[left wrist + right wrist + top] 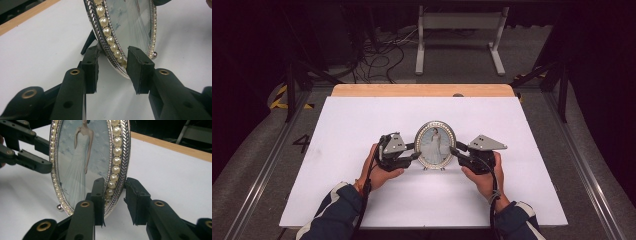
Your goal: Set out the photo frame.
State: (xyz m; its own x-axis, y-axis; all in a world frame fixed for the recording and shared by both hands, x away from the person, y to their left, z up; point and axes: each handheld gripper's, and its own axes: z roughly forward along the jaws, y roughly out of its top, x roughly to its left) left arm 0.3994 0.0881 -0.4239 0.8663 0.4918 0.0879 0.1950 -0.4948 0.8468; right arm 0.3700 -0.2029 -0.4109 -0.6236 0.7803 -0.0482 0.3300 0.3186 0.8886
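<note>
The oval photo frame [435, 145] is standing upright mid-table [362, 125]. My left gripper [112, 66] and right gripper [113, 195] are straddling its pearl rim from either side, jaws parted with a gap showing, not clamping it.

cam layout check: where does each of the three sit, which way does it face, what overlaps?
High view: above the person's side, facing forward and down on the white table; both hands, sleeves, left gripper and right gripper show.
Left gripper view: on the left gripper, facing the picture frame edge-on.
Right gripper view: on the right gripper, facing the frame's front.
Shared: the frame, standing upright, in all three.
</note>
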